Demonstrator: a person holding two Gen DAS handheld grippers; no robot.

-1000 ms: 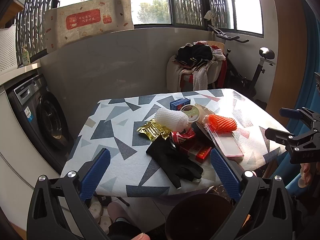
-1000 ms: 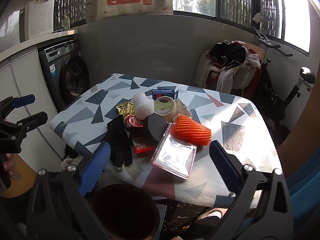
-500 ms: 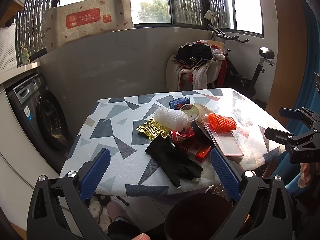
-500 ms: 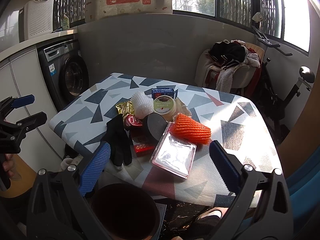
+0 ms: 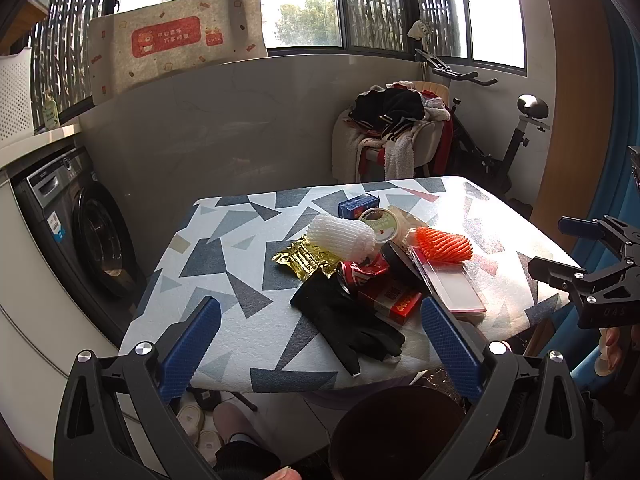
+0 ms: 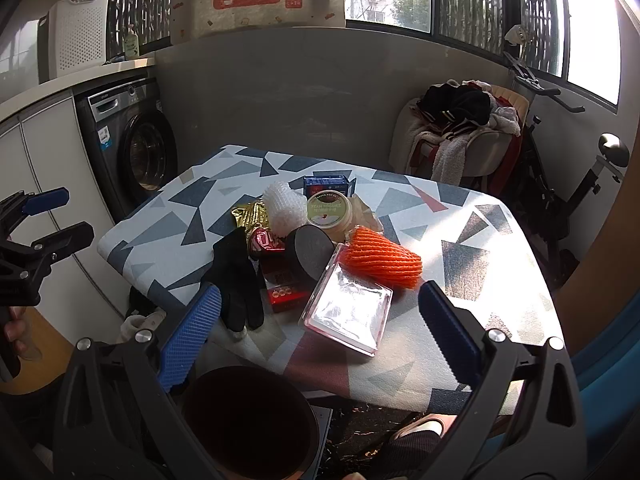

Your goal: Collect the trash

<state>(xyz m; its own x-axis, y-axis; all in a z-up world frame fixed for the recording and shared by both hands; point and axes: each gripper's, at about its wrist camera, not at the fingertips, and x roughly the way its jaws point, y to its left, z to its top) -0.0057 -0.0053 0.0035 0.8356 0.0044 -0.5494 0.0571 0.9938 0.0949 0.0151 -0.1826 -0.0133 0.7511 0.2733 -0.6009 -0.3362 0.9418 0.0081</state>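
Observation:
A pile of trash lies on the patterned table [image 5: 224, 240]: a black glove [image 5: 348, 320], white foam net [image 5: 340, 236], orange foam net [image 5: 442, 244], gold wrapper [image 5: 304, 258], crushed red can [image 5: 360, 272], red box [image 5: 392, 300], yogurt cup [image 5: 380, 224], blue carton [image 5: 358, 206] and clear plastic tray [image 6: 348, 312]. A dark bin [image 5: 396, 432] stands on the floor below the near table edge. My left gripper [image 5: 319, 304] is open and empty, short of the glove. My right gripper [image 6: 319, 287] is open and empty too, in front of the tray and the orange foam net [image 6: 380, 256].
A washing machine [image 5: 92, 232] stands to the left of the table. Behind it are a chair heaped with clothes [image 5: 396, 128] and an exercise bike [image 5: 512, 148]. Slippers [image 5: 196, 420] lie on the floor under the table's near corner.

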